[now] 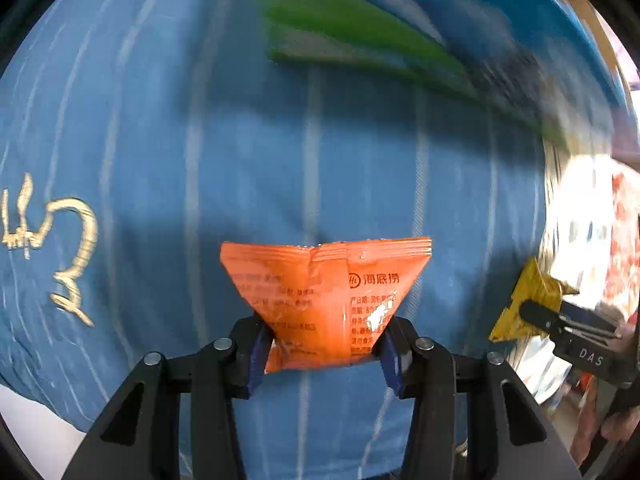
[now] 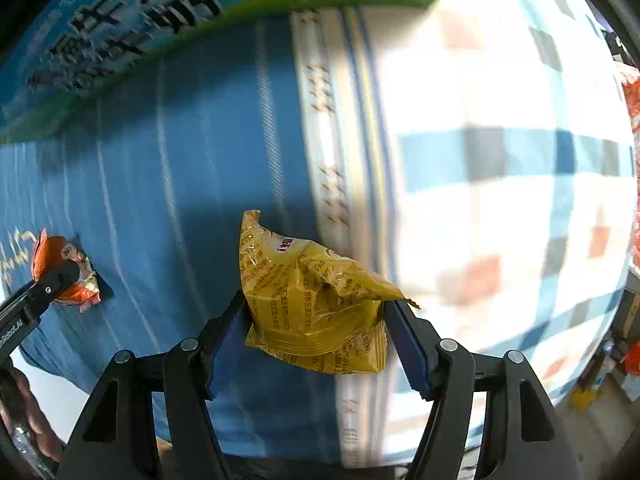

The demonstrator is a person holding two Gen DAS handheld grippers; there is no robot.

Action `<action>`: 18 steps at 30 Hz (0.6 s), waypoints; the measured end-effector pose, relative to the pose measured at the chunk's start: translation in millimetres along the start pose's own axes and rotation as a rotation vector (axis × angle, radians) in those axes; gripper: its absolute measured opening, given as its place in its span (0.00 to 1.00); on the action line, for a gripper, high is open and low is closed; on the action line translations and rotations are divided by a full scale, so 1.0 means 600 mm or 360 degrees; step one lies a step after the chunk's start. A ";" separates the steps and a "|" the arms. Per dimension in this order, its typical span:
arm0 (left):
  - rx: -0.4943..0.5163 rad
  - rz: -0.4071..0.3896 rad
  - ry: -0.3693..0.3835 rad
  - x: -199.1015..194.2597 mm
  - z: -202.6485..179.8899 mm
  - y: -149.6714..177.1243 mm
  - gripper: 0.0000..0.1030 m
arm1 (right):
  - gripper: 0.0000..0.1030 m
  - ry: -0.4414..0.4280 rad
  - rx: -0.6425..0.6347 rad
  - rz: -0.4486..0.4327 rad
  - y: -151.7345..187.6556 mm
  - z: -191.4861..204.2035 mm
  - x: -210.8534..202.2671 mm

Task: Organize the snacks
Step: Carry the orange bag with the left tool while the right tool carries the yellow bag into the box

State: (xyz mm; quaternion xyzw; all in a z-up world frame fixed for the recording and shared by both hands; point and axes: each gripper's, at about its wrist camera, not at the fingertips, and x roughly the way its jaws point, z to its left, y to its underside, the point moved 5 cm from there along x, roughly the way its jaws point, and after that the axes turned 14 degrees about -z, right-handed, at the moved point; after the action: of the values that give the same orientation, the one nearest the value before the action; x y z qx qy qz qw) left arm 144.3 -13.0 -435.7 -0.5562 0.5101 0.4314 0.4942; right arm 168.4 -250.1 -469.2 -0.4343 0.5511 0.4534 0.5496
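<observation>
My left gripper (image 1: 326, 344) is shut on an orange snack packet (image 1: 326, 300), held above a blue striped cloth (image 1: 160, 140). My right gripper (image 2: 316, 332) is shut on a crumpled yellow snack packet (image 2: 312, 300), over the same blue cloth (image 2: 180, 160). In the left wrist view the right gripper (image 1: 532, 316) shows at the right edge with the yellow packet (image 1: 524, 292). In the right wrist view the left gripper (image 2: 56, 276) shows at the far left with the orange packet (image 2: 50, 254).
A blue and green carton (image 2: 140, 20) with large printed characters lies at the top, blurred as a green band (image 1: 360, 40) in the left wrist view. A white, blue and orange checked cloth (image 2: 500, 160) covers the right side. A hand (image 2: 28, 408) shows at lower left.
</observation>
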 end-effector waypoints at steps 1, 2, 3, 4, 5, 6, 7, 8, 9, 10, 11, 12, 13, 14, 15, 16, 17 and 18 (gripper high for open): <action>0.0021 0.0007 -0.0007 0.005 -0.009 0.004 0.42 | 0.68 0.0011 -0.0010 0.0002 0.006 -0.005 0.000; 0.0033 0.0019 -0.0014 0.012 -0.014 0.006 0.42 | 0.68 0.0013 -0.0011 0.0003 0.012 -0.007 0.002; 0.0027 0.0035 -0.0022 0.019 -0.021 0.007 0.42 | 0.69 0.0001 0.0003 0.0004 0.014 -0.009 0.003; 0.0019 0.0047 -0.0026 0.027 -0.025 0.014 0.42 | 0.69 -0.0009 0.0017 0.0005 0.015 -0.010 0.005; 0.0017 0.0053 -0.0037 0.031 -0.028 0.016 0.42 | 0.69 -0.0010 0.0024 0.0006 0.013 -0.005 0.007; 0.0018 0.0038 -0.0052 0.033 -0.028 0.019 0.42 | 0.70 -0.0009 0.0033 0.0006 0.012 -0.006 0.009; 0.0029 0.0025 -0.0061 0.035 -0.032 0.021 0.42 | 0.71 -0.0007 0.0036 0.0005 0.012 -0.008 0.013; 0.0041 0.0023 -0.0073 0.037 -0.037 0.020 0.42 | 0.72 -0.0004 0.0039 0.0003 0.007 -0.011 0.015; 0.0043 0.0018 -0.0080 0.042 -0.033 0.032 0.42 | 0.72 -0.0008 0.0050 0.0001 0.004 -0.016 0.020; 0.0043 0.0016 -0.0087 0.045 -0.038 0.034 0.42 | 0.72 -0.0008 0.0058 -0.0003 -0.004 -0.032 0.026; 0.0047 0.0017 -0.0096 0.046 -0.042 0.035 0.42 | 0.72 -0.0014 0.0062 -0.0007 -0.006 -0.030 0.028; 0.0048 0.0017 -0.0101 0.042 -0.053 0.022 0.42 | 0.71 -0.0019 0.0070 -0.0012 -0.005 -0.031 0.030; 0.0046 0.0015 -0.0104 0.041 -0.060 0.018 0.42 | 0.70 -0.0028 0.0091 -0.0019 -0.004 -0.032 0.030; 0.0044 0.0013 -0.0104 0.038 -0.058 0.023 0.42 | 0.68 -0.0035 0.0103 -0.0021 -0.004 -0.035 0.029; 0.0041 0.0011 -0.0105 0.034 -0.053 0.024 0.40 | 0.65 -0.0044 0.0107 -0.0023 0.003 -0.044 0.032; 0.0038 0.0008 -0.0103 0.030 -0.053 0.026 0.40 | 0.64 -0.0052 0.0108 -0.0024 0.004 -0.044 0.030; 0.0038 0.0003 -0.0105 0.024 -0.054 0.026 0.40 | 0.62 -0.0058 0.0102 -0.0027 0.004 -0.048 0.027; 0.0040 -0.0005 -0.0108 0.010 -0.047 0.014 0.40 | 0.61 -0.0057 0.0094 -0.0030 0.003 -0.048 0.025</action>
State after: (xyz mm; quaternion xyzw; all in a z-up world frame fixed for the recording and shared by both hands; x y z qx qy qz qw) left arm 135.8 -41.8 -438.6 -0.5358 0.4975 0.4427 0.5190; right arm 160.3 -277.7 -484.7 -0.4148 0.5502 0.4396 0.5762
